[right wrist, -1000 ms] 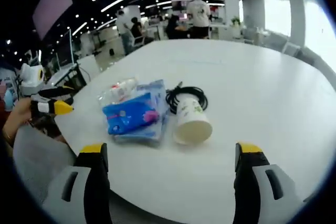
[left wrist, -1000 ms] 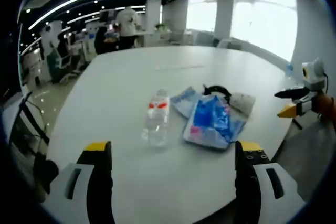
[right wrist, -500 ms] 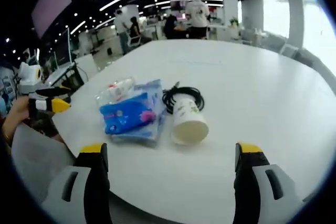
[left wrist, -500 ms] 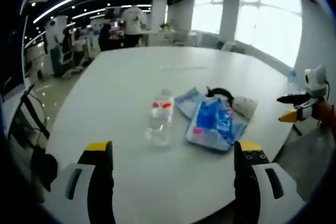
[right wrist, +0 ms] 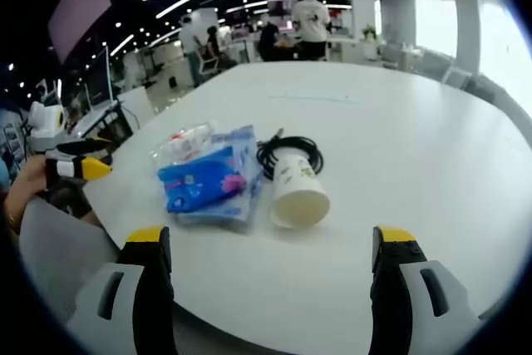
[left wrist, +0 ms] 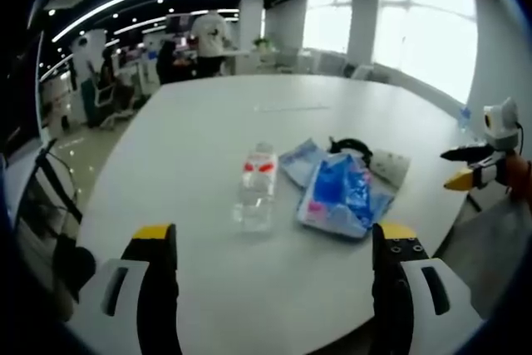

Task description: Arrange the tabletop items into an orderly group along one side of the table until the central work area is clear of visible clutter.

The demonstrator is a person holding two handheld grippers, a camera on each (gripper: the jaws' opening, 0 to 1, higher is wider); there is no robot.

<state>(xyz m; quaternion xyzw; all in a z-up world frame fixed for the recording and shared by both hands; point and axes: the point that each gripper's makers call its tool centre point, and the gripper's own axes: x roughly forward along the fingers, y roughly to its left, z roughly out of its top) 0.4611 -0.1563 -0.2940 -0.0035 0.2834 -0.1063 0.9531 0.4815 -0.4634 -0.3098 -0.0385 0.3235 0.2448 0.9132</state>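
no legible writing anywhere: the water bottle has a red-and-white label, too blurred to read, the blue wipes pack shows a pink patch and white print i can't make out, and the paper cup has a faint green pattern, no readable text. all four items sit clustered on the white table near its close edge: bottle lying flat, just beside the blue pack, which lies on a pale plastic bag; in the right gripper view the cup is tipped on its side with its mouth toward the camera, touching the coiled black cable behind it and just beside the pack. left gripper has its jaws spread wide and is holding nothing, hovering over bare tabletop short of the bottle. right gripper is likewise wide apart and empty, short of the cup. each gripper appears at the edge of the other's view, off the table edge. far half of the table is bare, plenty of room. people stand at desks in the background.
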